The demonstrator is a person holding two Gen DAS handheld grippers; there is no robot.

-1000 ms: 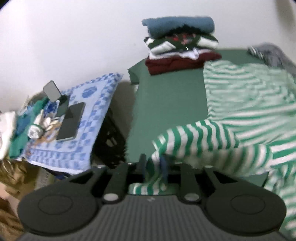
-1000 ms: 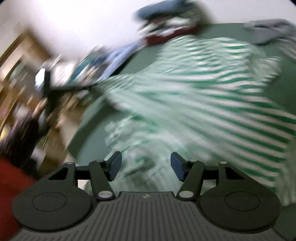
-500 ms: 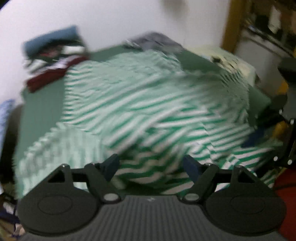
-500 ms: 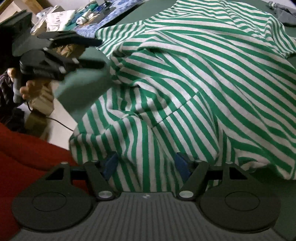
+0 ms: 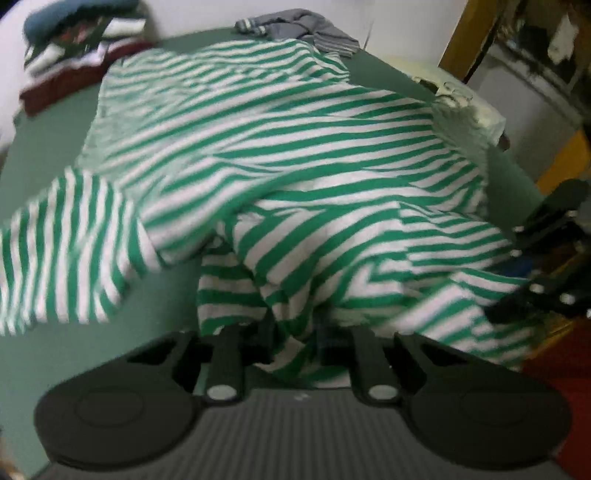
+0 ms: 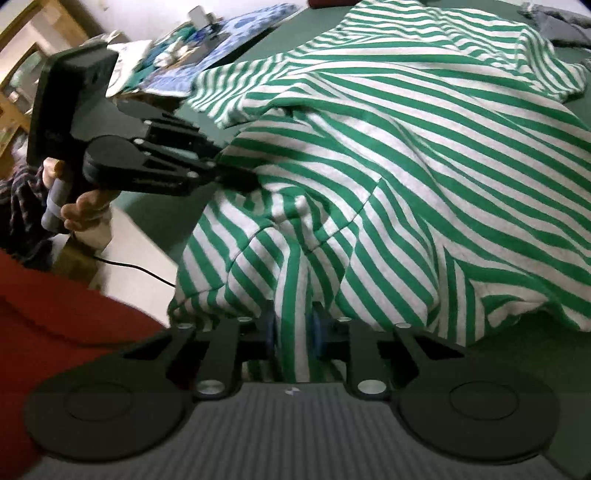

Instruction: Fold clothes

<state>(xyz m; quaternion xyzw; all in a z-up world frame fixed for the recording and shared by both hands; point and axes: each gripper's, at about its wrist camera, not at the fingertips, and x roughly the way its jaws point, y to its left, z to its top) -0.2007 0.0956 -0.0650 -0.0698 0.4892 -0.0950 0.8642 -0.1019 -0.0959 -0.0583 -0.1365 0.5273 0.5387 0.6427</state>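
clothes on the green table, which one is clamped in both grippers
The green-and-white striped shirt: the left gripper and right gripper both pinch its near edge. The folded pile and grey garment lie untouched at the far side.

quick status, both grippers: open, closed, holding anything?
Left gripper: jaws just closed, pinching the striped shirt at its near edge.
Right gripper: jaws just closed, pinching a fold of the same shirt.

Black left gripper [image 6: 236, 177] with silver screws and boxy housing; dark plaid sleeve [image 6: 18, 195] behind.
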